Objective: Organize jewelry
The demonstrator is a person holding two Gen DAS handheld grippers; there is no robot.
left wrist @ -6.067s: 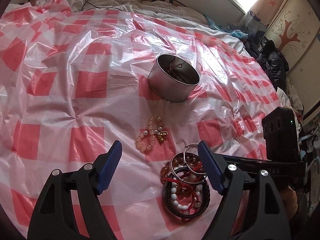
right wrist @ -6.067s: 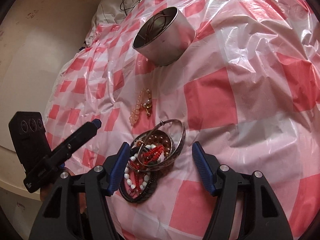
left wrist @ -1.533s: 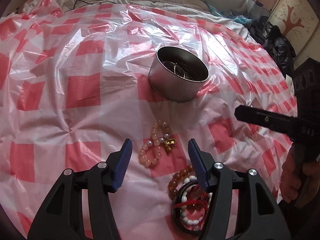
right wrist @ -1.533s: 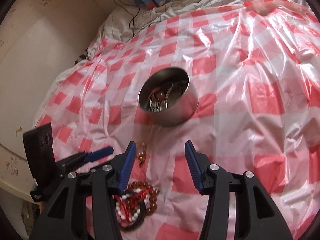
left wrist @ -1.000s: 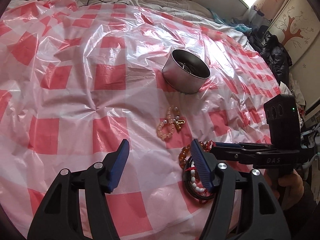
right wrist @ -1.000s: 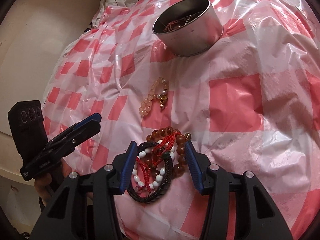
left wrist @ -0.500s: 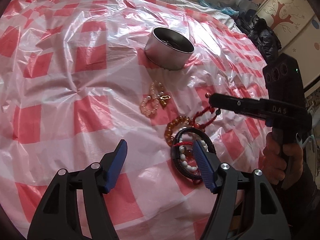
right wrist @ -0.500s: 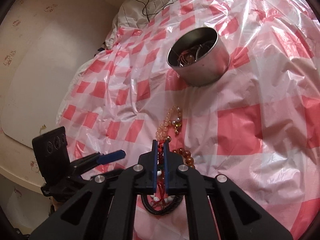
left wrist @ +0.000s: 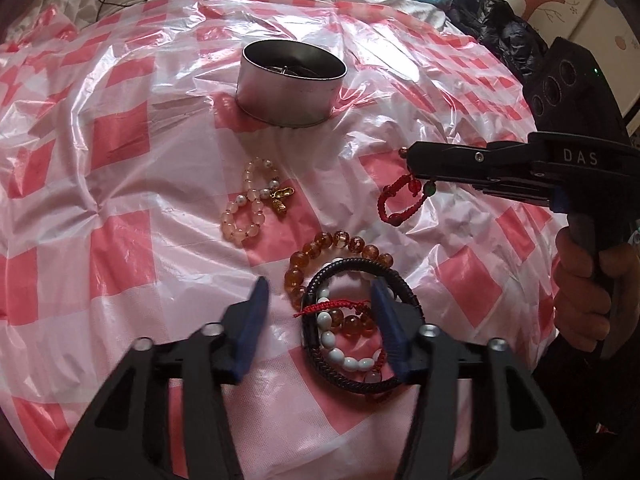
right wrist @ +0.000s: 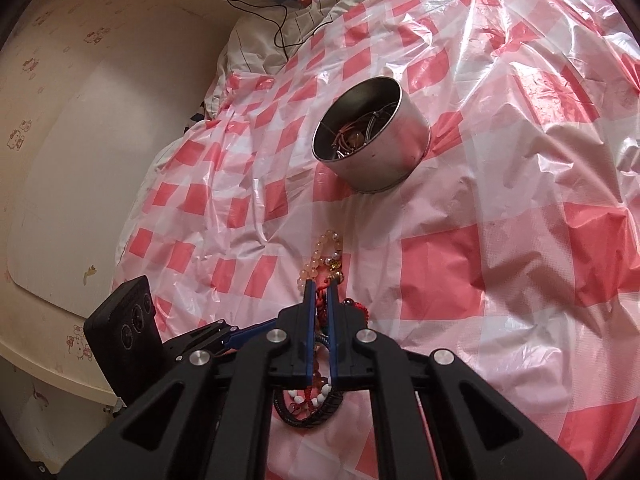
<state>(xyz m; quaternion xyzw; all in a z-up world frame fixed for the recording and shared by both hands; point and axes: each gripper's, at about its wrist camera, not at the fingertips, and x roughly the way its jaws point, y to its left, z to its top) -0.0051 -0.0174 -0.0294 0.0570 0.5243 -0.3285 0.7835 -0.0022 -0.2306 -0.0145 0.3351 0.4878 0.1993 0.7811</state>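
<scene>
Checked sheet (left wrist: 120,136): one tin (left wrist: 291,84); right tool (right wrist: 321,294) pinches one red bracelet (left wrist: 394,200); left tool (left wrist: 320,320) wide.

Left gripper (left wrist: 318,320): matte black angular frame, blue ribbed finger pads (left wrist: 251,328), round silver screws on each arm. Right gripper (right wrist: 320,292): same black frame, blue pads, silver screws; from the left wrist view, white "DAS" lettering on its side, black camera block with three round holes and a green LED. Bare-skinned hand (left wrist: 588,300) on the black grip.
</scene>
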